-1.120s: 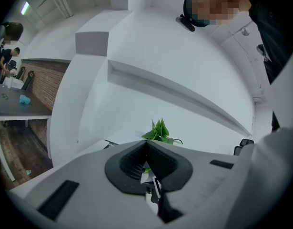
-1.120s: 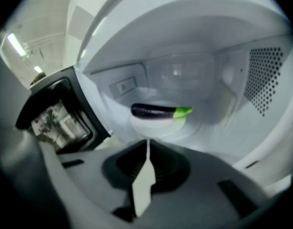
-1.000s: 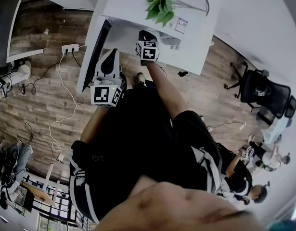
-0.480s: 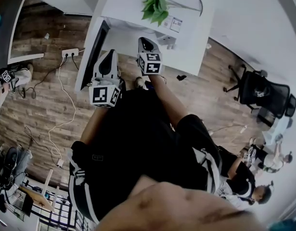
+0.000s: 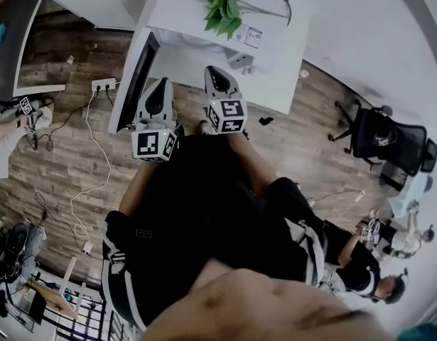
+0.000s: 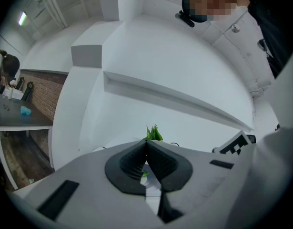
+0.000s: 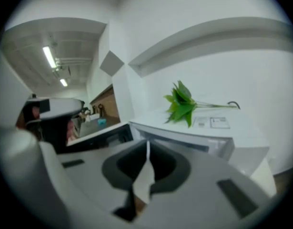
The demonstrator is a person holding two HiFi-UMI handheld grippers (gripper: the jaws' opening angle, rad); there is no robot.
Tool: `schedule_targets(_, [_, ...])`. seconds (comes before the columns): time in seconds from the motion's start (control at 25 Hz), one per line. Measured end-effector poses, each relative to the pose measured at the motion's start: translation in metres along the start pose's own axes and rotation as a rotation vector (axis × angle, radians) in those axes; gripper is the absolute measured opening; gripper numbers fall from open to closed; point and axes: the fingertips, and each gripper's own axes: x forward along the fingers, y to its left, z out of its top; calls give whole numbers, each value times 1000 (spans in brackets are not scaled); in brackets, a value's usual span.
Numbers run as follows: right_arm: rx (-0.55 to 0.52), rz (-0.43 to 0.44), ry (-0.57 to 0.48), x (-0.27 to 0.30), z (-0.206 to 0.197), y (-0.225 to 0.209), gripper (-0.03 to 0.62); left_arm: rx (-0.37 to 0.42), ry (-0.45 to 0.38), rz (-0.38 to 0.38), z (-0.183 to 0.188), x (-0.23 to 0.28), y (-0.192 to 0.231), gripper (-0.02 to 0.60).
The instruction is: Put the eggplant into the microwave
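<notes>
The white microwave (image 5: pixel 271 62) stands in front of me with its dark door (image 5: pixel 136 80) swung open to the left; a green plant (image 5: pixel 225 9) lies on its top. No eggplant shows in any view, and the microwave's inside is hidden. My left gripper (image 5: pixel 159 85) is held beside the open door, jaws shut and empty (image 6: pixel 146 144). My right gripper (image 5: pixel 215 71) hovers before the microwave's front, also shut with nothing in it (image 7: pixel 147 144). In the right gripper view the microwave (image 7: pixel 203 140) and plant (image 7: pixel 182 104) lie just ahead.
A power strip (image 5: pixel 103 85) and loose cables lie on the wooden floor at the left. An office chair (image 5: pixel 385 137) stands at the right, with seated people (image 5: pixel 378 244) below it. Another person's hand (image 5: pixel 15 123) is at the far left, near a dark counter (image 5: pixel 12 34).
My right gripper has risen and drawn back from the microwave toward me, its marker cube now larger and lower in the head view. The left gripper has hardly shifted.
</notes>
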Motion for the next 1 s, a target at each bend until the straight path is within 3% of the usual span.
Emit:
schedule_targets(0.4, [6, 48, -106, -50, 30, 25, 39, 6, 3, -3, -2, -3, -5, 32])
schedule_targets(1.0, [-25, 64, -115, -52, 29, 26, 32, 5, 4, -2, -5, -2, -7, 32])
